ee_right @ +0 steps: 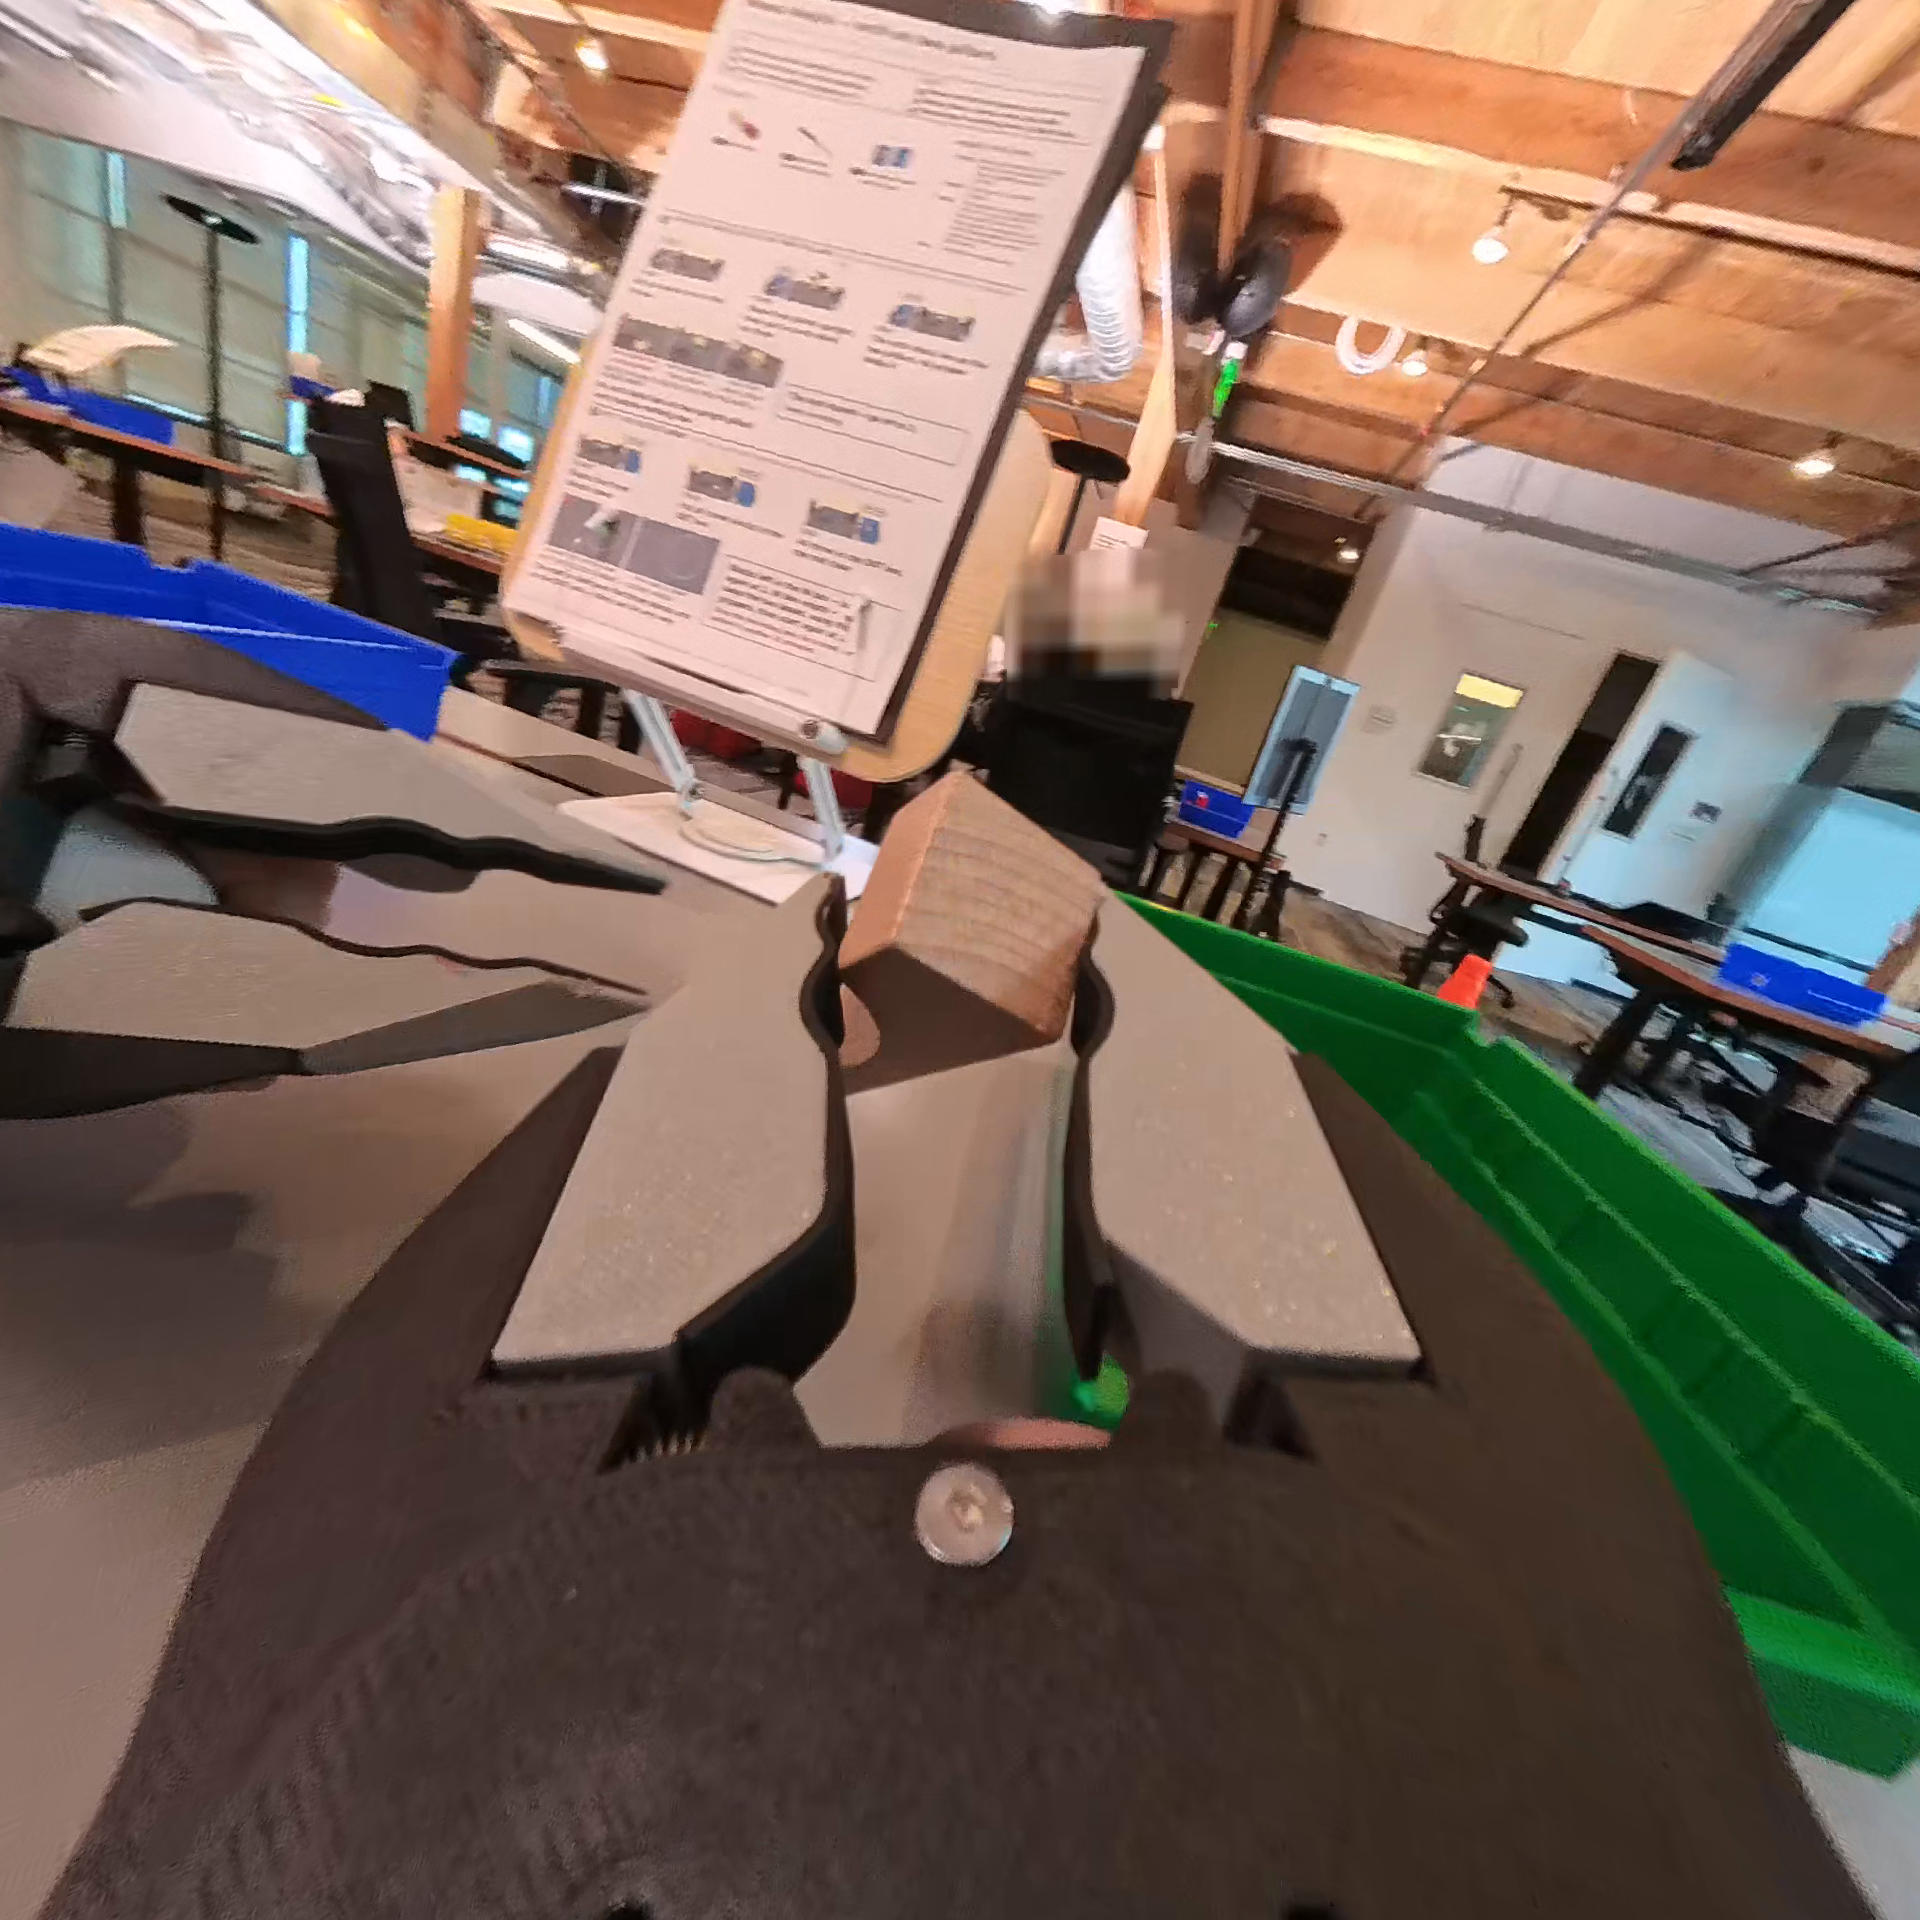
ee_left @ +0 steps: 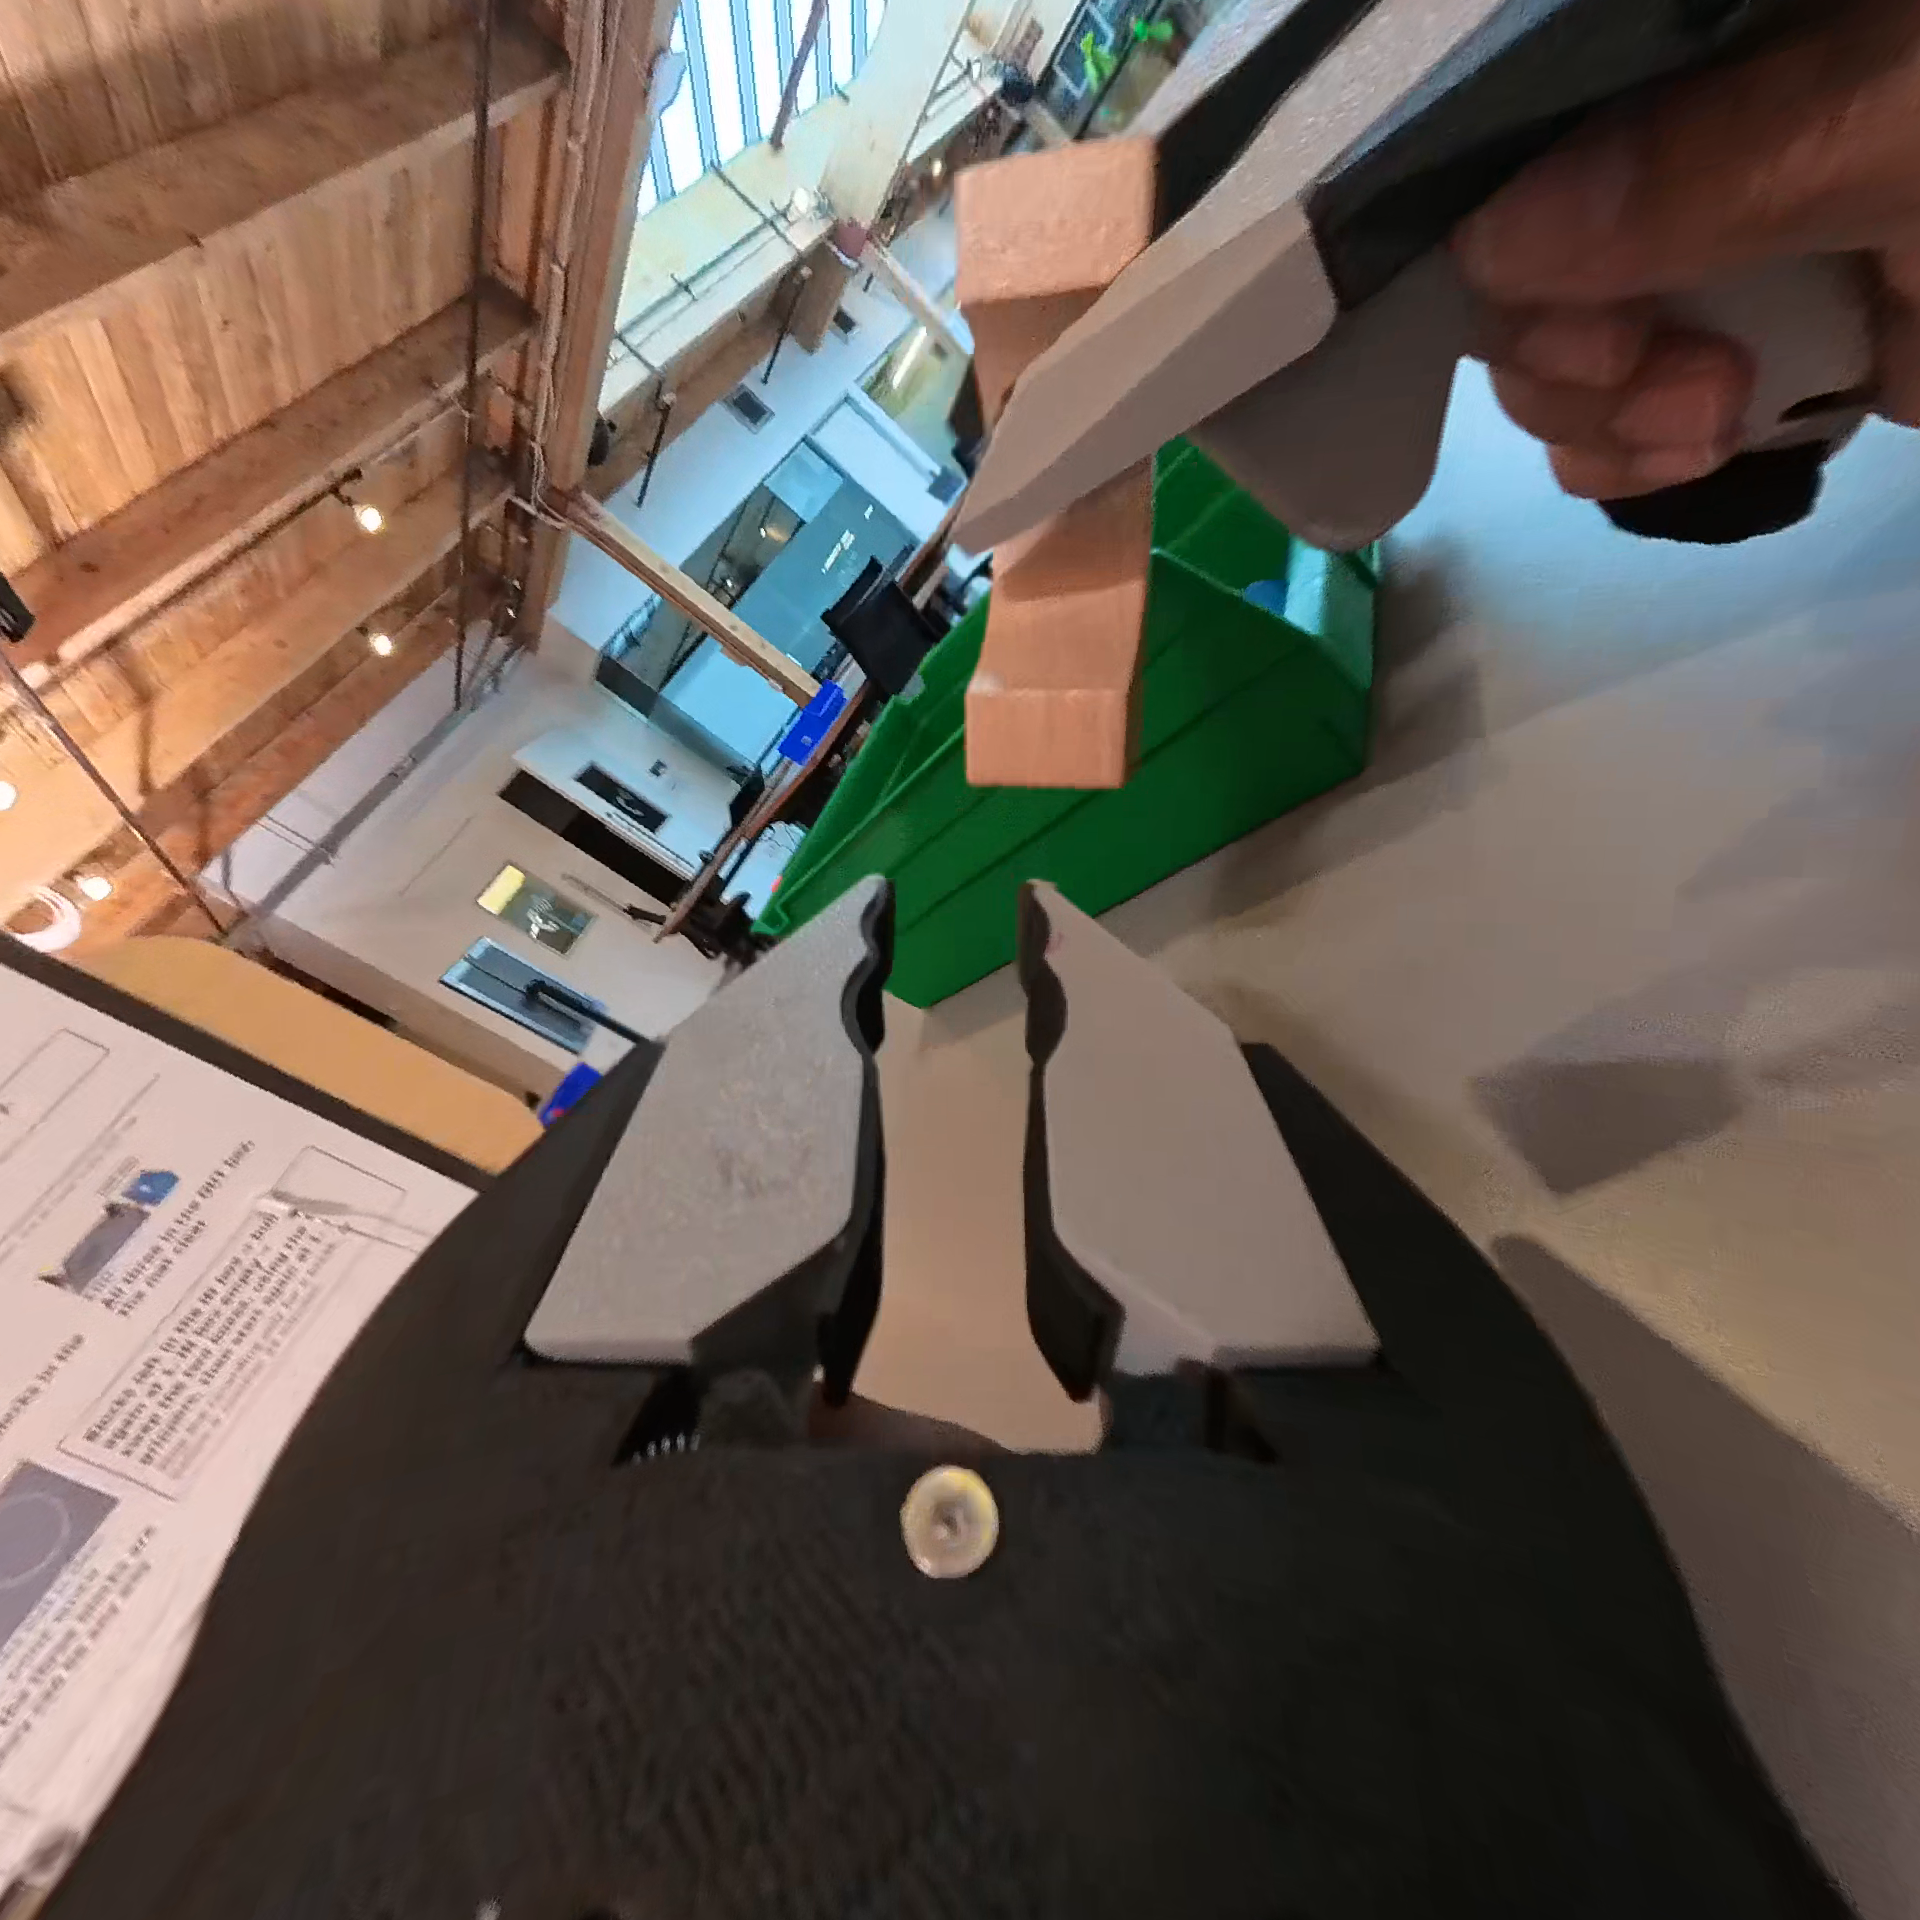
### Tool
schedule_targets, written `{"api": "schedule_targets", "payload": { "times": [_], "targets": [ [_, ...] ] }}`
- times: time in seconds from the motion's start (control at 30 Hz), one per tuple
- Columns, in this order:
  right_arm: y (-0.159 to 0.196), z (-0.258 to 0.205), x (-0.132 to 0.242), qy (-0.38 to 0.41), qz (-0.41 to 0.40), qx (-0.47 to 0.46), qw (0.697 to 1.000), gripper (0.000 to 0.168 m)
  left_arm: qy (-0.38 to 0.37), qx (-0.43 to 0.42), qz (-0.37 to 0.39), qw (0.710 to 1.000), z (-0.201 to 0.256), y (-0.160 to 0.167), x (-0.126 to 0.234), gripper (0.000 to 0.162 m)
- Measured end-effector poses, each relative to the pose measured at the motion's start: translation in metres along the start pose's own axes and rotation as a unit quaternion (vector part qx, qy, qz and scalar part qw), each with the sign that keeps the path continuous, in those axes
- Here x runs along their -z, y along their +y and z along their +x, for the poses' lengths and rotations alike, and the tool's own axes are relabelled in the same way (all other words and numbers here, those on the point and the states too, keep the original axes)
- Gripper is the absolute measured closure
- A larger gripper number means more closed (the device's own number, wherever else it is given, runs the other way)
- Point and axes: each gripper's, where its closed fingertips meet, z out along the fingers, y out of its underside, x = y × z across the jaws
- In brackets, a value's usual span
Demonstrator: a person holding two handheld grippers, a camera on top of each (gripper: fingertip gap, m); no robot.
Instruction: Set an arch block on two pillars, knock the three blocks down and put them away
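Observation:
My right gripper (ee_right: 961, 935) is shut on a wooden arch block (ee_right: 971, 914) and holds it in the air. In the left wrist view the arch block (ee_left: 1049, 717) hangs between the right gripper's grey fingers (ee_left: 1164, 364), above the near wall of the green bin (ee_left: 1039, 862). A hand holds that gripper at the upper right. My left gripper (ee_left: 956, 925) is open a little and empty, low over the grey table (ee_left: 1558, 831), just short of the green bin. It also shows in the right wrist view (ee_right: 644, 940) at the left. No pillar blocks are in view.
The green bin (ee_right: 1558, 1195) runs along the right of the right wrist view; something blue (ee_left: 1268, 597) lies inside it. A blue bin (ee_right: 260, 634) stands at the far left. An instruction sheet on a stand (ee_right: 810, 364) stands at the table's back. The grippers' ends are close to 8 centimetres from one another.

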Motion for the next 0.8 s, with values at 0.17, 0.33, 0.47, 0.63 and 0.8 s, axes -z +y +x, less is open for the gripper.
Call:
{"api": "schedule_targets", "payload": {
  "times": [0.17, 0.33, 0.47, 0.63, 0.8],
  "targets": [
    [-0.017, 0.049, 0.014, 0.111, 0.037, 0.027, 0.993, 0.129, -0.020, 0.015, -0.054, 0.998, -0.013, 0.026, -0.005, 0.142],
    [-0.009, 0.121, 0.026, 0.249, 0.006, 0.100, 0.963, 0.128, -0.012, 0.052, -0.120, 0.991, -0.017, 0.061, -0.009, 0.162],
    [0.077, 0.140, 0.000, 0.236, -0.201, 0.141, 0.940, 0.127, -0.004, 0.101, -0.149, 0.984, -0.022, 0.079, -0.010, 0.162],
    [0.067, 0.130, 0.000, 0.212, -0.150, 0.084, 0.962, 0.132, 0.001, 0.120, -0.166, 0.979, -0.021, 0.088, -0.010, 0.162],
    [0.082, 0.125, 0.001, 0.186, -0.168, 0.036, 0.967, 0.130, 0.006, 0.112, -0.183, 0.977, -0.017, 0.095, -0.011, 0.162]
  ]
}}
